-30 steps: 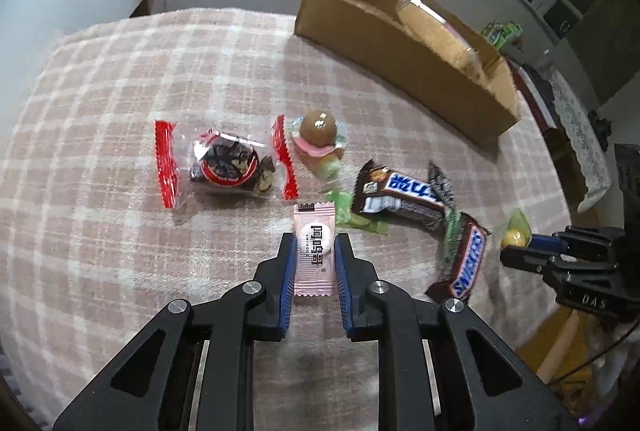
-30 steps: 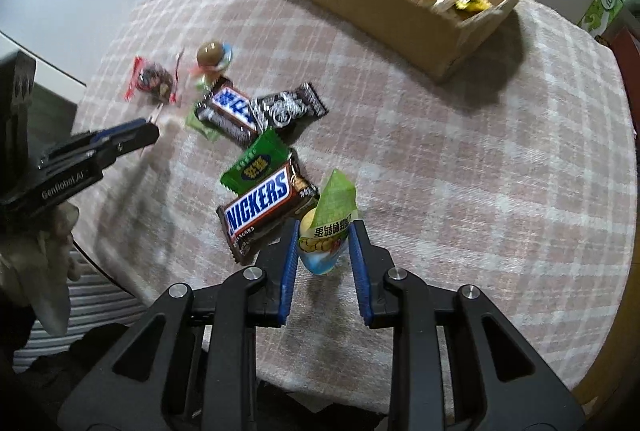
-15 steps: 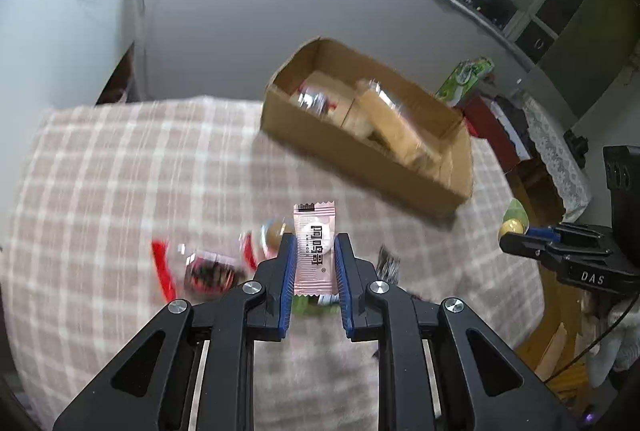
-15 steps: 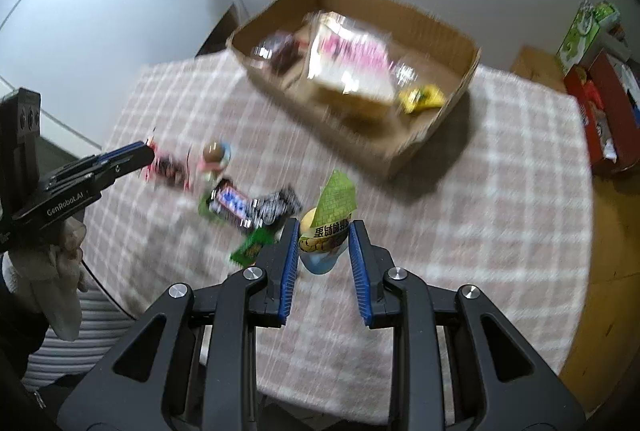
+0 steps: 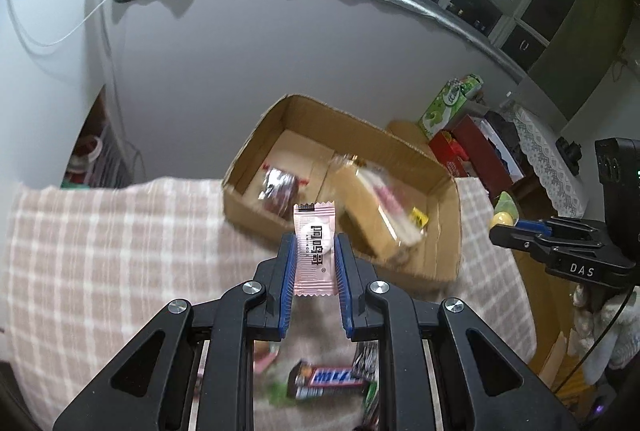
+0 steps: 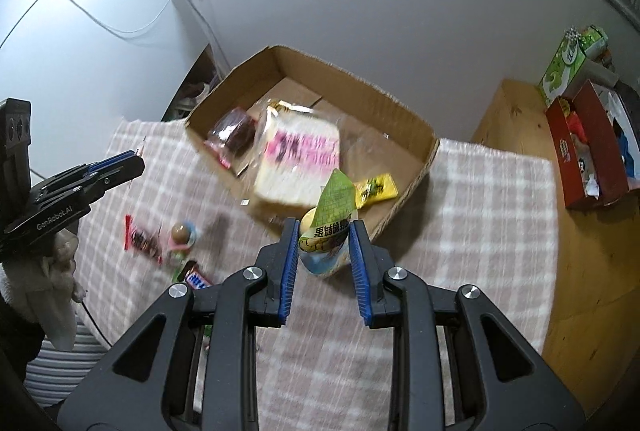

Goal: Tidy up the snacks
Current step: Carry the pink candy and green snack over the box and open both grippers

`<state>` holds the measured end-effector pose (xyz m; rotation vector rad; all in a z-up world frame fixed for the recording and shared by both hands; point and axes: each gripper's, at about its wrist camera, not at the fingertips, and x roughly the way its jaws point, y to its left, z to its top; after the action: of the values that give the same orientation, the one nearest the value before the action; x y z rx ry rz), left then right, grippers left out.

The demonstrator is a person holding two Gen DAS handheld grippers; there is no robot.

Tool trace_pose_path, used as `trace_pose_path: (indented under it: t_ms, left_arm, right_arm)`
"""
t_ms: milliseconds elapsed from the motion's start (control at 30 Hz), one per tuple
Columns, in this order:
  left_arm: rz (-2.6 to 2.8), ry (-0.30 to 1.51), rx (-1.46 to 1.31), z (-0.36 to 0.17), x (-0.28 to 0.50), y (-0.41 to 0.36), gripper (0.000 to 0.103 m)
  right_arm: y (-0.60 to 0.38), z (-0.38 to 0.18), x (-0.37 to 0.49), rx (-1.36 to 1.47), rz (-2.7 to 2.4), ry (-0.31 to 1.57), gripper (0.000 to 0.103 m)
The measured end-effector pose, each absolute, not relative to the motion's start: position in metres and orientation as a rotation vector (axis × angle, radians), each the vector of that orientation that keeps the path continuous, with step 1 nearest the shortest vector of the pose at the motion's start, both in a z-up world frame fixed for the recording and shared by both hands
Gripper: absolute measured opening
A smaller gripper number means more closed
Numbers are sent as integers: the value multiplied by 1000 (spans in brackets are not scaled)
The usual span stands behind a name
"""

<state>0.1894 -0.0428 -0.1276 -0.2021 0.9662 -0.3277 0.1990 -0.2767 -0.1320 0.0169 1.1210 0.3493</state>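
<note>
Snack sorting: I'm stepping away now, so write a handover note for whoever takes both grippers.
Left gripper: jaws shut on the pink wrapped candy, held in the air in front of the brown cardboard box.
Right gripper: jaws shut on the green-topped jelly cup, also near the box.
Done: bread pack, dark pouch and yellow packet are boxed.
Left: drop both, then collect the Snickers bar, red-ended packet and round-topped candy from the checked tablecloth.

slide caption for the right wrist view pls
Right gripper holds a green-topped snack pouch above the checked tablecloth, facing the cardboard box of snacks.
</note>
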Motion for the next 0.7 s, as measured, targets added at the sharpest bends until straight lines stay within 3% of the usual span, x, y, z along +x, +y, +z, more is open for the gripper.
trace_pose_path:
  t_ms: [700]
  left_arm:
    - [-360,1017,-157,-143,239,-74,19]
  right_arm:
    - [-268,-150,248,-36,343,1148,27]
